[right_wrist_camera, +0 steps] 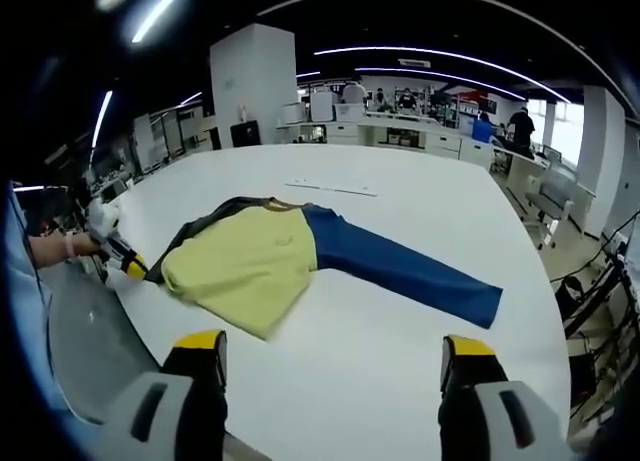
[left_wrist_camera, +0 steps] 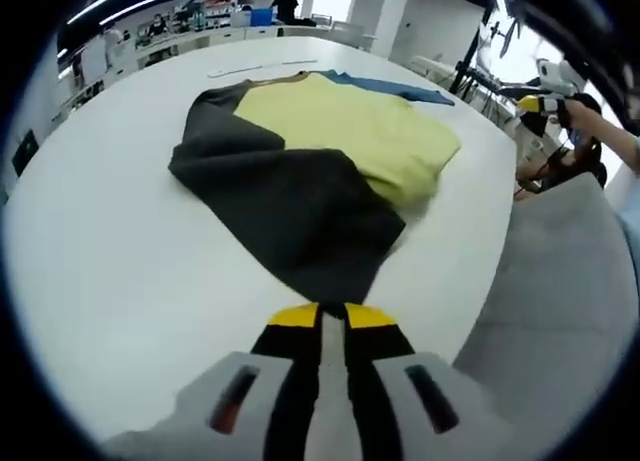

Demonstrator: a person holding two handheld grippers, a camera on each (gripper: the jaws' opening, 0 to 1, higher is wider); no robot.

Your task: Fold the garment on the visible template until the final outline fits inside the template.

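Observation:
A garment lies on the white table (left_wrist_camera: 120,261). It has a yellow body (left_wrist_camera: 340,126), a dark grey sleeve (left_wrist_camera: 290,201) folded across it, and a blue sleeve (left_wrist_camera: 395,86) on the far side. My left gripper (left_wrist_camera: 332,316) is shut on the near edge of the dark grey sleeve. In the right gripper view the yellow body (right_wrist_camera: 245,266) is at centre left and the blue sleeve (right_wrist_camera: 400,266) stretches out flat to the right. My right gripper (right_wrist_camera: 333,349) is open over bare table, short of the garment. The left gripper (right_wrist_camera: 128,263) meets the garment's dark edge.
A thin pale strip (right_wrist_camera: 330,188) lies on the table beyond the garment. A grey padded surface (left_wrist_camera: 570,281) borders the table's edge. A person's hand holds the right gripper (left_wrist_camera: 540,103) off the table's far right. Desks and shelves stand in the background.

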